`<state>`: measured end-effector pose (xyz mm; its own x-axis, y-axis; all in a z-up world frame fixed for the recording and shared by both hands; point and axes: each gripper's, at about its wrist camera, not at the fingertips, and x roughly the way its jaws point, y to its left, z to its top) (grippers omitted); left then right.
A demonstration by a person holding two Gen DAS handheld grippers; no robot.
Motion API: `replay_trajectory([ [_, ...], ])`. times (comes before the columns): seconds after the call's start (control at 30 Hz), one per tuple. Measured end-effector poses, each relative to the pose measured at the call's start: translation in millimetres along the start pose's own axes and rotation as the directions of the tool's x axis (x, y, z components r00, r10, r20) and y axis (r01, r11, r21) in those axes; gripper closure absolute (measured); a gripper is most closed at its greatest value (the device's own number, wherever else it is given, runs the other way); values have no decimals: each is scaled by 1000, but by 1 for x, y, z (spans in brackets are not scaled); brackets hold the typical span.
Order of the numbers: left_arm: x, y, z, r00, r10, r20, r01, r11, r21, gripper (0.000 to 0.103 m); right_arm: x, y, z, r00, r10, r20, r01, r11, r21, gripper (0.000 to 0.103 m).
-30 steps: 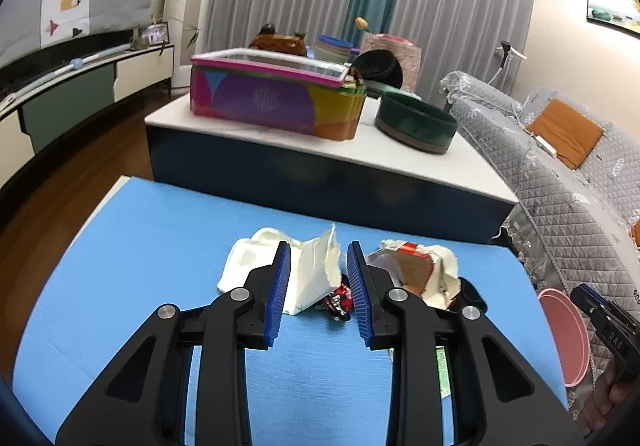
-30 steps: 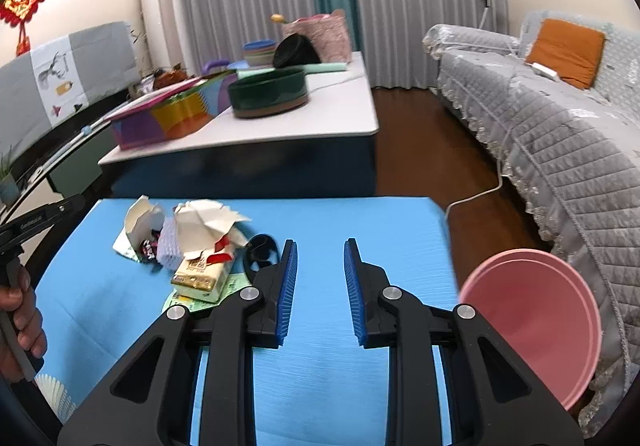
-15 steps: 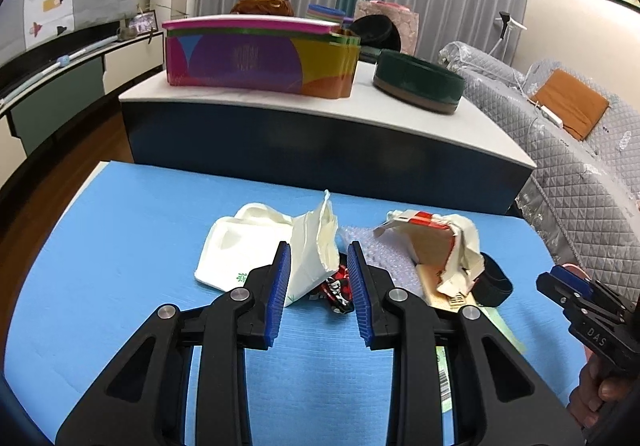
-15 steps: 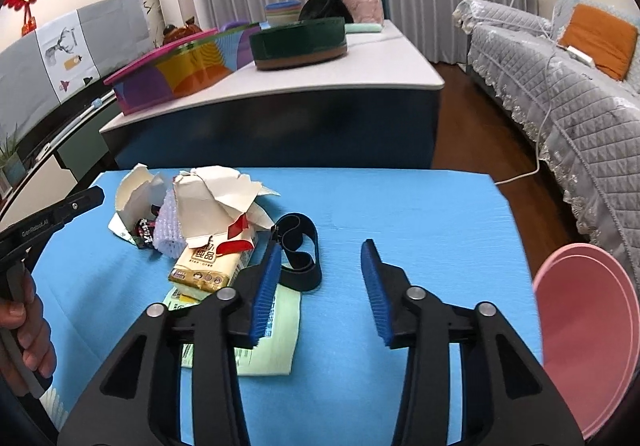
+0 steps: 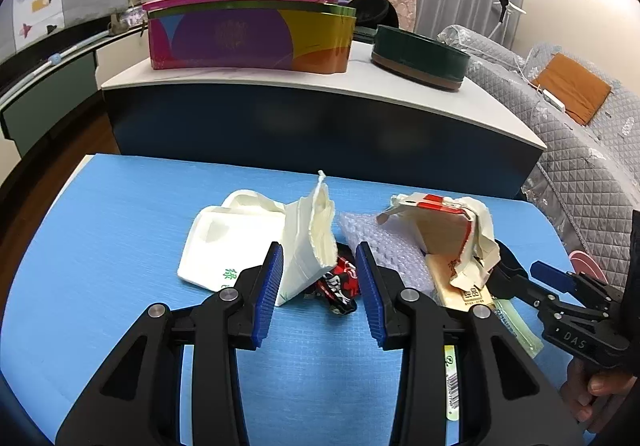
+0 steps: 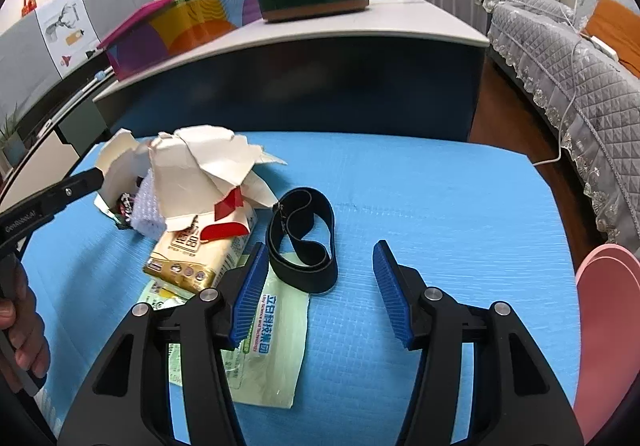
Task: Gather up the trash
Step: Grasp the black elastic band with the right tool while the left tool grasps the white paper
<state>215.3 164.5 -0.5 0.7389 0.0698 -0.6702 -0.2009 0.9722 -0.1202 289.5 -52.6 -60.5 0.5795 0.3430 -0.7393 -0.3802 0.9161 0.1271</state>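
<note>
The left gripper [image 5: 318, 288] is opening its jaws around the torn white carton's [image 5: 308, 242] edge and a red-black candy wrapper [image 5: 338, 286], pads not pressing. The right gripper [image 6: 316, 292] is opening, empty, before the black elastic band [image 6: 302, 238]. All of it looks light and crushable, mid-mat on the blue mat [image 5: 120, 213]; I'd pinch the carton's stiff flap.

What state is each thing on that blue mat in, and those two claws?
left claw: opening, nothing gripped
right claw: opening, empty
white carton: torn open
red-and-white box: ripped, crumpled
black band: lying flat, looped
green packet: flat, empty-looking
pink bin: open, beside the mat
</note>
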Motion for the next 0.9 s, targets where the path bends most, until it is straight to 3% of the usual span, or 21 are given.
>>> replay_trajectory([
  [0.17, 4, 4, -1, 1000, 7, -19, -7, 1000, -20, 65, 7, 1, 2, 1000, -7, -16, 7, 1000, -10, 50],
  [0.37, 8, 5, 0, 999, 14, -35, -15, 1000, -27, 69, 8, 5, 1, 1000, -7, -24, 6, 999, -40, 77],
  [0.5, 9, 3, 1, 999, 10, -44, -11, 1000, -14, 84, 4, 6, 1, 1000, -9, -19, 8, 999, -53, 89],
  [0.9, -3, 6, 7, 997, 73, -1, -73, 997, -6, 92, -20, 4, 2, 999, -15, 34, 17, 999, -48, 94],
])
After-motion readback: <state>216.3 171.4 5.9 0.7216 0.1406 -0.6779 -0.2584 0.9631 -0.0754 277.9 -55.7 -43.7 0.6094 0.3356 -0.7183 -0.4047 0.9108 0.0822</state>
